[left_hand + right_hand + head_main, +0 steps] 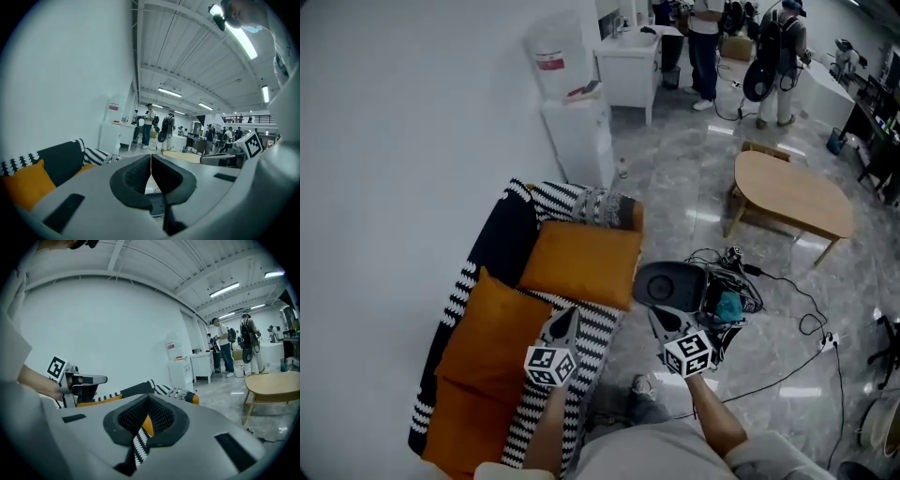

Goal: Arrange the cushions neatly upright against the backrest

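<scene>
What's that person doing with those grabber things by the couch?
A person holds a gripper in each hand in front of the sofa. The left gripper and right gripper are both shut and empty, touching nothing. The far cushion and near cushion, both orange, sit on the sofa.

No writing can be read anywhere. The red label (550,64) on the dispenser bottle (558,42) is too small to read.
</scene>
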{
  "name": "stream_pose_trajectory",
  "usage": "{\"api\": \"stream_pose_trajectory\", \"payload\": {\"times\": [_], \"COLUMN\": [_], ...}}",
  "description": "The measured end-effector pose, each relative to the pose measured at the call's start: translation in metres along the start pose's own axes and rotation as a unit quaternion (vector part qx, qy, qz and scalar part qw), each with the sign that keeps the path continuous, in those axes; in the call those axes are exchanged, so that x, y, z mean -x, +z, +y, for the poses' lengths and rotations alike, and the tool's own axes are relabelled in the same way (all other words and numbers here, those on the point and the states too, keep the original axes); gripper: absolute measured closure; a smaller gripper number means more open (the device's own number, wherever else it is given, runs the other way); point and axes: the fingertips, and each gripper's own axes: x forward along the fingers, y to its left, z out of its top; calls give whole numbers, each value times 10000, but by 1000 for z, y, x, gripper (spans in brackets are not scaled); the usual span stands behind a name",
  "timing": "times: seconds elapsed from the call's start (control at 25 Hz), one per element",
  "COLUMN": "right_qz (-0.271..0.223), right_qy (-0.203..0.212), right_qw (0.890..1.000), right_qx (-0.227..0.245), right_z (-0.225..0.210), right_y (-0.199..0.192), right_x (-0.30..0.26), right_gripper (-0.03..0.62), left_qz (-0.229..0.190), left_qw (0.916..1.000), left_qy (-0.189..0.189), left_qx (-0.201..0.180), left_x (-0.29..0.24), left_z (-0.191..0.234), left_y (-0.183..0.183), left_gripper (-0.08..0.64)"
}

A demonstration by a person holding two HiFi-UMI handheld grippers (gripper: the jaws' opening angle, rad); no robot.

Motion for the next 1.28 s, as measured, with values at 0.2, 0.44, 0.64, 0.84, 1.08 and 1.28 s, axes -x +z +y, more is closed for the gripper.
{"api": "stream_pose_trajectory", "payload": {"times": [0.2, 0.44, 0.64, 0.84, 1.08, 1.28], "right_qz": [17, 85, 221, 311, 383, 514], "right_qy": [56, 227, 393, 393, 336, 223], "right_qw": [10000, 9997, 9988, 9985, 9985, 9984], "right_qx": [-30, 2, -196, -209, -180, -109], "right_z": [-6, -11, -13, -28, -51, -73], "right_y": [6, 10, 2, 6, 21, 38], "right_x": [2, -22, -48, -88, -151, -214], "right_gripper": [566, 566, 566, 566, 566, 566], "left_qz": [121, 141, 230, 296, 398, 415], "left_qw": [9998, 9994, 9991, 9988, 9986, 9985], "left_qy": [167, 325, 294, 263, 125, 41], "left_qx": [-38, 34, 200, 275, 315, 343], "left_x": [0, -7, -24, -59, -118, -168], "left_z": [-2, 20, 42, 75, 122, 167], "left_y": [-4, -4, -13, -12, -1, 17], "left_gripper": [526, 526, 526, 526, 526, 526]}}
